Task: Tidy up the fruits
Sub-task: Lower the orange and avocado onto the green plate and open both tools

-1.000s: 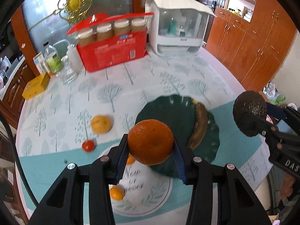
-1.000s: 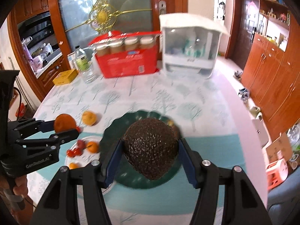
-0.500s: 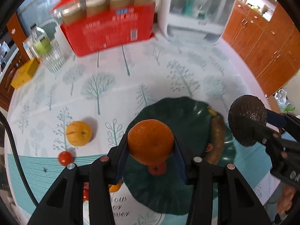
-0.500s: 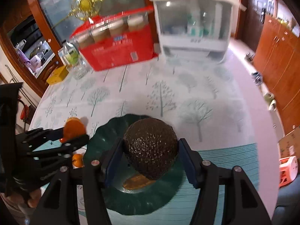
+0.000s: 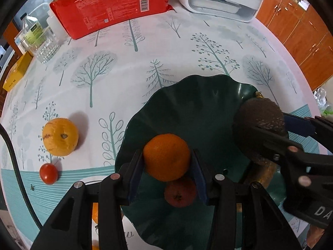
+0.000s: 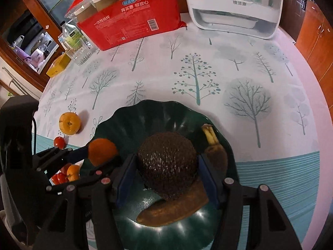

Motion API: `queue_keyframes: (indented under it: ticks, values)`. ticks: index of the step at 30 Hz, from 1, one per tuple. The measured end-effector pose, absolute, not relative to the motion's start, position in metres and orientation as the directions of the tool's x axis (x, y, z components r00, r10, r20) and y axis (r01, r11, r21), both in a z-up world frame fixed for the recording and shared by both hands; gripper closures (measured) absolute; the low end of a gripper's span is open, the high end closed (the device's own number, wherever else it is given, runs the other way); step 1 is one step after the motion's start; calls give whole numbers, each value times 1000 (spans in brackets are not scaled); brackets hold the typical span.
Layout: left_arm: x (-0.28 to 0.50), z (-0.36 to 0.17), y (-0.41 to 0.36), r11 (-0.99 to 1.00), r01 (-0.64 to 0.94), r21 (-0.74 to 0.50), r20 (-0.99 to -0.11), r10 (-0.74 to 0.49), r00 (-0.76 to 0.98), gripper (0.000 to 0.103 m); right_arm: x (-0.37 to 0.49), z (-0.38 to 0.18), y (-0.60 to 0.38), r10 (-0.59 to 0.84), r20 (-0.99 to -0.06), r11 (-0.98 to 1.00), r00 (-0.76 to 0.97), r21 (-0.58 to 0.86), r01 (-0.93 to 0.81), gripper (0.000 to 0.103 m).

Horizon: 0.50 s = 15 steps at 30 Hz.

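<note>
Left wrist view: an orange (image 5: 166, 157) is clamped between the two fingers of the left gripper (image 5: 167, 166), held over the near side of a dark green plate (image 5: 197, 104) with a wavy rim. Below the orange, a small red fruit (image 5: 180, 193) is seen lying on the plate. At the right of this view, an avocado (image 5: 259, 123) is gripped by the right gripper (image 5: 276, 133) above the plate's right edge, with a brown banana (image 5: 267, 170) partly hidden beneath it. On the tree-patterned surface (image 5: 124, 66) to the left of the plate, a yellow-orange citrus fruit (image 5: 60, 136) is set, and a cherry tomato (image 5: 48, 173) lies just beside it, nearer the camera. Part of a white plate (image 5: 91, 225) is visible under the left gripper.

In the right wrist view, the avocado (image 6: 167, 166) is seen held firmly between the fingers of the right gripper (image 6: 167, 171), over the banana (image 6: 177, 204), which rests along the right part of the green plate (image 6: 145, 116). The left gripper (image 6: 91, 152) with its orange (image 6: 102, 151) is seen at the plate's left edge. Small tomatoes and an orange fruit (image 6: 72, 173) are seen on the white plate behind it. At the far side of the surface, a red package (image 6: 129, 18), a white appliance (image 6: 233, 6), a glass (image 6: 81, 52) and a yellow box (image 6: 58, 65) are placed.
</note>
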<state>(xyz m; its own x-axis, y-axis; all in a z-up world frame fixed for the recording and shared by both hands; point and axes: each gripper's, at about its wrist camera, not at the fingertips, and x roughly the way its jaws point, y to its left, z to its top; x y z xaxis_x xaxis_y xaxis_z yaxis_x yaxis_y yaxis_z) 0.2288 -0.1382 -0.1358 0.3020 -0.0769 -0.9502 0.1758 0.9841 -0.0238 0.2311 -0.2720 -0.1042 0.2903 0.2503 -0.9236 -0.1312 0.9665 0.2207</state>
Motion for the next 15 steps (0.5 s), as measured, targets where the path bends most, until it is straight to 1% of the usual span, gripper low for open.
queue_keyframes:
  ticks: [3,5,6,8,11,15]
  values:
    - [229,-133,-143,981,195,-2,-943,-66,325,55,235,-109,-270,242,-930,968,277,213,-129,42]
    - [230,-132,-145,979,206,-8,-944,-75,322,38,236,-110,-267,236,-930,970,282,207,-130,42]
    - [230,-132,-147,978,209,-8,-942,-77,325,34,235,-107,-267,240,-924,969,299,208,-135,42]
    - [229,-130,-148,977,214,0,-939,-74,335,21,232,-98,-265,233,-911,970,341,193,-148,42]
    - [226,-127,-148,976,216,4,-937,-72,341,19,230,-88,-261,218,-901,972,375,166,-164,41]
    - [223,-123,-141,980,196,-11,-940,-77,334,17,228,-86,-260,214,-904,973,370,164,-161,41]
